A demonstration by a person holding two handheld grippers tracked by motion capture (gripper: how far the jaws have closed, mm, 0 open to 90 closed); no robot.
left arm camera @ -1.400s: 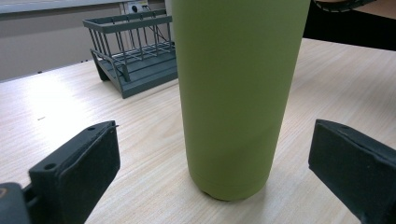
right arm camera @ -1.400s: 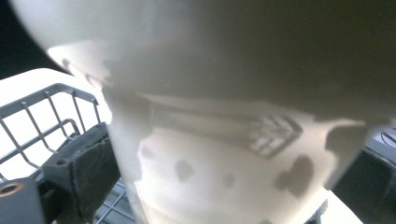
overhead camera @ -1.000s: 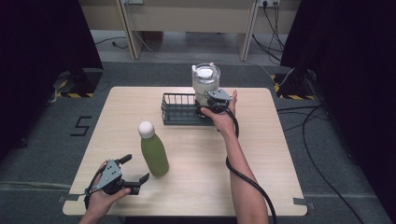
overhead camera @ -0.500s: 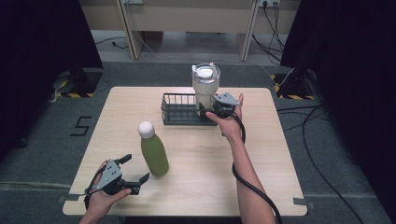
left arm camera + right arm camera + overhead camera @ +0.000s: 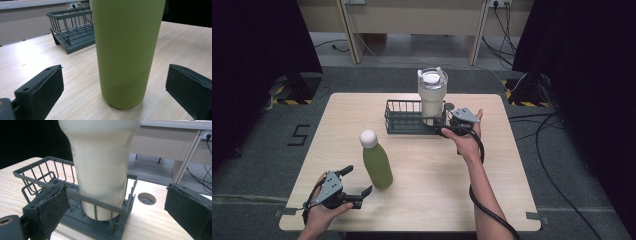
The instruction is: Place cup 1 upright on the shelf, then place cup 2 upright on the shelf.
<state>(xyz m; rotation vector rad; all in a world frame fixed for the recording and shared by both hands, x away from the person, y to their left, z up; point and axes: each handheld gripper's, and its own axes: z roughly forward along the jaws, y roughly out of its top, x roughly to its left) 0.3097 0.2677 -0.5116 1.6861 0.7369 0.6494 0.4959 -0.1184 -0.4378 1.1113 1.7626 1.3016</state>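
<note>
Cream tall plastic tumbler [image 5: 432, 97] standing in dark wire basket [image 5: 404, 117] at desk [image 5: 512, 200] back, released. Right gripper [image 5: 446, 126] backed off since a second ago, empty, part-open, just been closing. Left gripper [image 5: 357, 192] wide beside green metal bottle [image 5: 377, 160], likely next.

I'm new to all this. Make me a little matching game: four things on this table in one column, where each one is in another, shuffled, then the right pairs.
Things:
1. cream tumbler
2. green bottle
3. wire basket
4. left gripper

Places:
A. standing upright on the bare tabletop
B. at the near left corner of the table, jaws open toward the bottle
C. at the far middle of the table, holding a cup
D. standing inside the basket, at its right end

Pairs: 1-D, 2-A, 3-C, 4-B
</note>
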